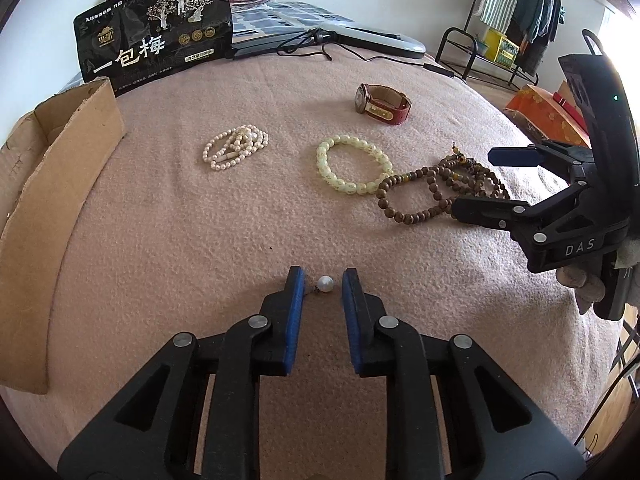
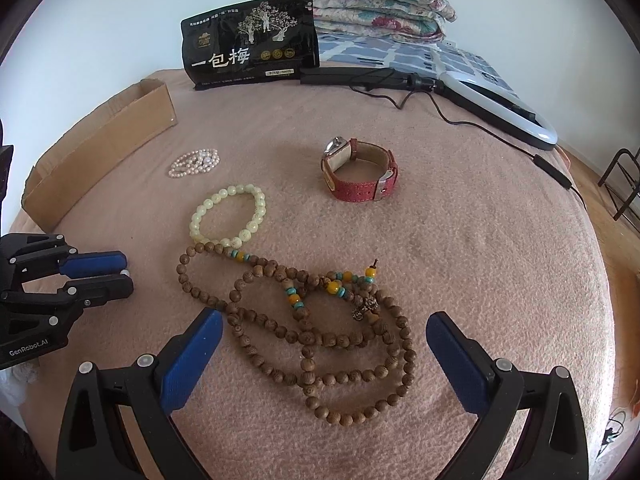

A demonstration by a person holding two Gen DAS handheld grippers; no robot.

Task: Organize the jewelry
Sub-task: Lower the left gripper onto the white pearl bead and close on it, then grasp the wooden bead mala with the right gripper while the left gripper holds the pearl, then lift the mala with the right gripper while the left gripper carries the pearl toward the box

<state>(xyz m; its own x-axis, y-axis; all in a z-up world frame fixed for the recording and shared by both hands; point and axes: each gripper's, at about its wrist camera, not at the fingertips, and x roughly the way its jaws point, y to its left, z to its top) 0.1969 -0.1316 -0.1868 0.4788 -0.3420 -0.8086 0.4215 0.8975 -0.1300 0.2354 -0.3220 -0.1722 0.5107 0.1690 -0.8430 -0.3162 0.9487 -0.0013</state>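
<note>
My left gripper (image 1: 322, 280) is open on the pink blanket with a single white pearl (image 1: 325, 282) lying between its blue pads, not gripped; it also shows in the right wrist view (image 2: 125, 271). My right gripper (image 2: 324, 336) is wide open around the brown wooden bead necklace (image 2: 320, 328), which also shows in the left wrist view (image 1: 432, 192). A pale yellow-green bead bracelet (image 1: 354, 164) lies beside it. A white pearl strand (image 1: 236, 147) lies left of centre. A red-strap watch (image 1: 382, 103) stands farther back.
A cardboard box (image 1: 60, 184) lies open at the left edge. A black snack bag (image 1: 156, 28) stands at the back. A ring light (image 2: 500, 108) with its cable and folded quilts (image 2: 368, 4) lie behind. A clothes rack (image 1: 516, 20) stands at right.
</note>
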